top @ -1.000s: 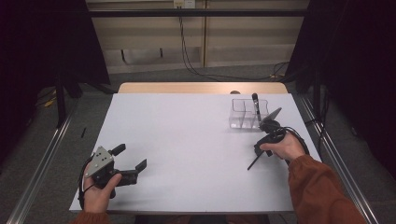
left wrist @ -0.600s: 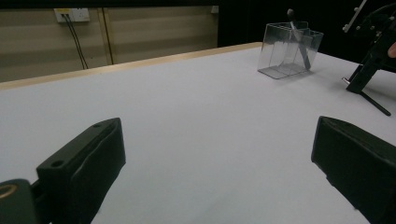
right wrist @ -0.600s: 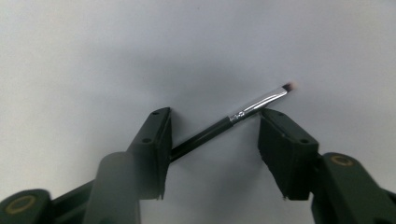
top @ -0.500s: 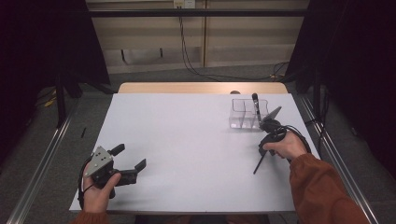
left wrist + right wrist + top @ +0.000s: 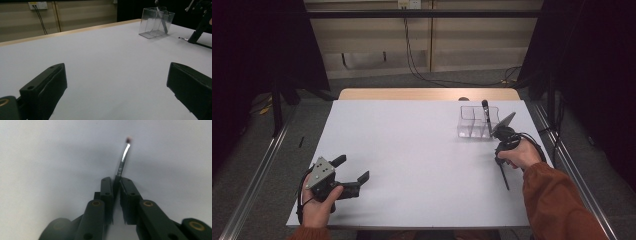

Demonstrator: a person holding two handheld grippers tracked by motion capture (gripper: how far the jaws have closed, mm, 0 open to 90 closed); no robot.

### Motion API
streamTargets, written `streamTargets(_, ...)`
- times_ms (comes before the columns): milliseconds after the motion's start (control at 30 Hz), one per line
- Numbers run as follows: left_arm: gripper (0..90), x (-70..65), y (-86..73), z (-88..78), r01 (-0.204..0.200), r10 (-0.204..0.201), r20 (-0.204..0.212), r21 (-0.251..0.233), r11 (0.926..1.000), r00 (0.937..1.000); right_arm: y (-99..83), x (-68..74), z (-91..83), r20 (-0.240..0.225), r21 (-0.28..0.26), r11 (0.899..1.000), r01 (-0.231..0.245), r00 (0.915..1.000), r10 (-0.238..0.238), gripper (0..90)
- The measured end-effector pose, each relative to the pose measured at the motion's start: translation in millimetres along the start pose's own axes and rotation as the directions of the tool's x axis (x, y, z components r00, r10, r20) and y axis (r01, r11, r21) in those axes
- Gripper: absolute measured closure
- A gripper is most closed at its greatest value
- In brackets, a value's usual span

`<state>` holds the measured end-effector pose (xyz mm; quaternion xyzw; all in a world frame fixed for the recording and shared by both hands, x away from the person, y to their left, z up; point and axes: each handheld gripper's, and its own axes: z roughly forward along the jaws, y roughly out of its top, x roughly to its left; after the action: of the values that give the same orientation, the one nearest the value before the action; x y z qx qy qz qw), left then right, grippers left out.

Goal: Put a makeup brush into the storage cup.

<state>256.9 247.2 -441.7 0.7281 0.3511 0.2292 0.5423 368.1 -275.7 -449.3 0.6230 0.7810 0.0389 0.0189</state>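
Right gripper has just closed, pinching thin silver-ferruled makeup brush to lift it off white table. Likely bound for clear plastic divided organizer. Left gripper idle, jaws spread, nothing between.

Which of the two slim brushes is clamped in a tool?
The thin dark-handled brush with a silver ferrule, pinched in the right tool low over the white table. The other dark brush stands upright in the clear plastic organiser.

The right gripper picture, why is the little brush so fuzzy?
In the right gripper view the brush sits very close to the camera, so its tip blurs and the jaws look soft; the left gripper view is dim, with the clear box sharper; the high view has dark edges.
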Motion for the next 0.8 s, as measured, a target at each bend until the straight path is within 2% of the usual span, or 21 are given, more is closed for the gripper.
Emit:
streamTargets(67,2.9,0.9,-0.1,-1.0,0.0,0.0,-0.004,0.001,1.0,1.0,0.6,-2.0,0.0,-0.005,0.006,1.0,-0.013,0.9999,0.013,86.4)
streamTargets(133,2.9,1.2,-0.6,-1.0,0.003,-0.003,-0.011,0.005,1.0,0.9999,0.7,-4.1,0.2,-0.021,0.007,1.0,-0.008,0.9997,0.008,86.4)
streamTargets(400,2.9,1.0,-0.4,-0.4,-0.001,0.002,-0.009,0.007,1.0,1.0,-1.3,-3.3,0.1,-0.015,-0.01,0.999,0.052,0.9985,-0.053,86.3)
streamTargets(533,2.9,1.4,-0.5,-0.9,0.0,0.0,-0.012,0.009,1.0,0.9999,-2.1,-4.2,0.0,-0.022,-0.017,0.998,0.06,0.9979,-0.061,86.4)
streamTargets(633,2.9,1.7,-0.3,-1.0,0.004,-0.004,-0.015,0.007,1.0,0.9999,-5.6,-4.1,-0.4,-0.019,-0.042,0.997,0.064,0.9977,-0.065,86.5)
streamTargets(800,2.9,3.5,0.4,-2.4,0.005,-0.005,-0.021,0.004,1.0,0.9998,-12.1,-8.2,-0.6,-0.044,-0.091,0.994,0.062,0.9968,-0.066,86.5)
